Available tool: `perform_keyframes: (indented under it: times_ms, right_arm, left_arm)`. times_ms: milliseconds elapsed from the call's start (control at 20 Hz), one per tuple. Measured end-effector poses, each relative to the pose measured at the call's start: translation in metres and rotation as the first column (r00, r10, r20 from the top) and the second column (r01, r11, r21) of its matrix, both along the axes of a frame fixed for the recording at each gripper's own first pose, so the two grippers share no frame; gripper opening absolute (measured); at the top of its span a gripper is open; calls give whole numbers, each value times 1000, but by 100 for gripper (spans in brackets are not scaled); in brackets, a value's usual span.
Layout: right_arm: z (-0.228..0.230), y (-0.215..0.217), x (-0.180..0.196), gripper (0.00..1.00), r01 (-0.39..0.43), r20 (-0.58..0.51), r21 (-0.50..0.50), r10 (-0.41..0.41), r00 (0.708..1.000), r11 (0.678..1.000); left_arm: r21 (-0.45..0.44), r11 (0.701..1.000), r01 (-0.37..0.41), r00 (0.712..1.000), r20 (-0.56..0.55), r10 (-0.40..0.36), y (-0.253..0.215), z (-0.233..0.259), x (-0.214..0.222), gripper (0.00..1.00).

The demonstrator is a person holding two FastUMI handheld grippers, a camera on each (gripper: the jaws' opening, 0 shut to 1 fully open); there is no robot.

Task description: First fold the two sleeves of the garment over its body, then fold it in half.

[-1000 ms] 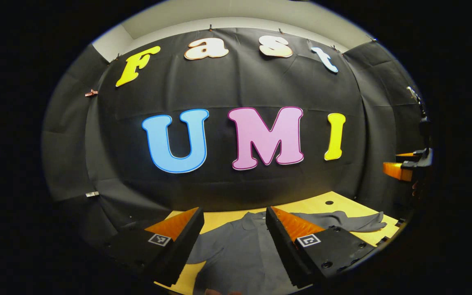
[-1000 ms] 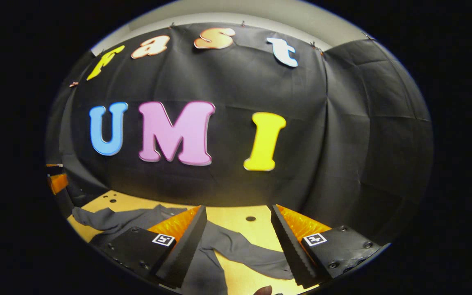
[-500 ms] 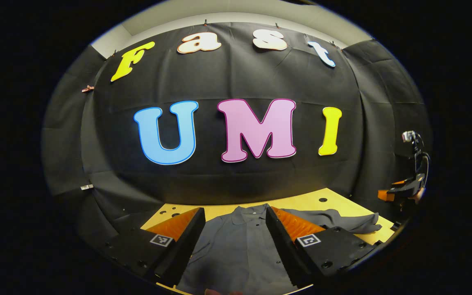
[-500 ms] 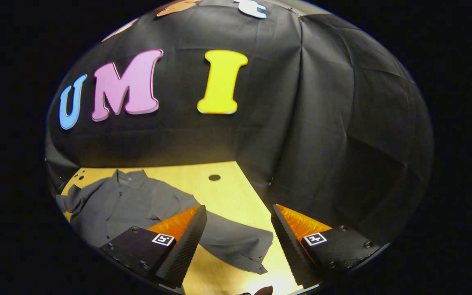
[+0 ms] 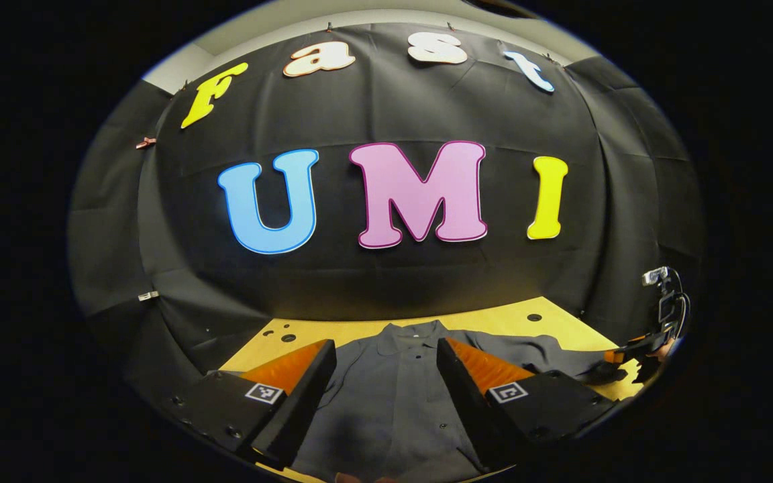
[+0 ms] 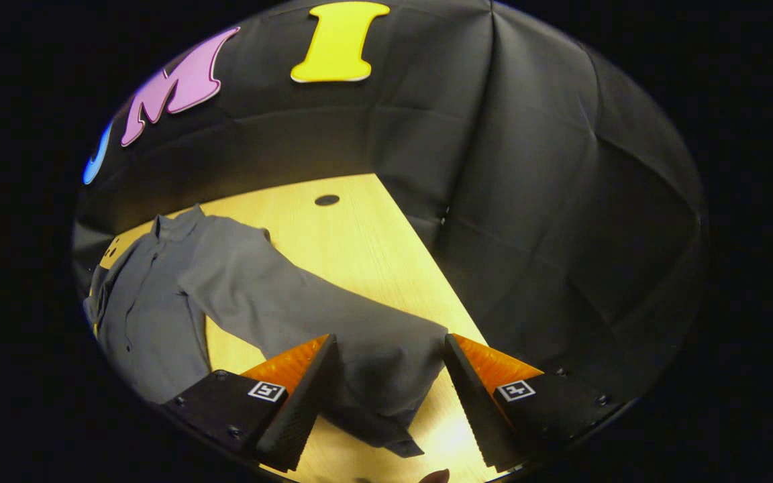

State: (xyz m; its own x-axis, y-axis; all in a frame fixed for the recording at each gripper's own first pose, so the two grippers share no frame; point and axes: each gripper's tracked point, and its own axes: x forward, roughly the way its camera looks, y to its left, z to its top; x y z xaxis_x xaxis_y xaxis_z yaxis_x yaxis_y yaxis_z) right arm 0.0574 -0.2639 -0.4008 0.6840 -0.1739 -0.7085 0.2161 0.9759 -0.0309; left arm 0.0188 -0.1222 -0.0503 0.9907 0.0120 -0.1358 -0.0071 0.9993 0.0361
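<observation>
Grey shirt (image 6: 158, 295) lies flat on wooden table (image 6: 359, 235), collar toward booth wall, one sleeve (image 6: 333, 335) stretched out w/ cuff between fingers of right gripper (image 6: 390, 396), jaws wide apart, gripping nothing. Left gripper (image 5: 383, 396), likewise wide open and empty, hangs over shirt body. Step, as judged: first sleeve fold, approach. Next move needs jaws lowered and closed on cuff. No containers visible.

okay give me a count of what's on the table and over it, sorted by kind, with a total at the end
Grey shirts: 1, the shirt, lying on the wooden table.
Sleeves spread out to the side: 1, the sleeve.
Grippers: 2, the right gripper with fingers apart over the sleeve end, and the left gripper open over the shirt body.
Total: 4.
</observation>
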Motion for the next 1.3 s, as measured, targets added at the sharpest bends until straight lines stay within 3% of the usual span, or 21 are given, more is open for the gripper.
perform_keyframes:
  times_ms: [350,500,700,1000,1300]
  right_arm:
    - [-45,-2,-21,98,-20,-112,40,25,993,999]
    - [-42,-3,-15,88,18,-86,71,-12,996,997]
    - [-47,0,-9,6,-9,-127,72,18,992,997]
    - [17,-3,-25,6,115,-15,60,-115,993,992]
    - [110,59,-50,6,116,128,35,-119,985,993]
  left_arm:
    - [24,999,-25,1000,-17,26,-12,-4,6,96]
    - [31,999,-25,999,-26,26,-15,-5,7,96]
    - [6,999,-39,999,-31,39,-7,-6,3,97]
    - [16,1000,16,1000,-4,-16,32,-4,-2,97]
    - [2,997,80,997,18,-80,92,-5,-10,97]
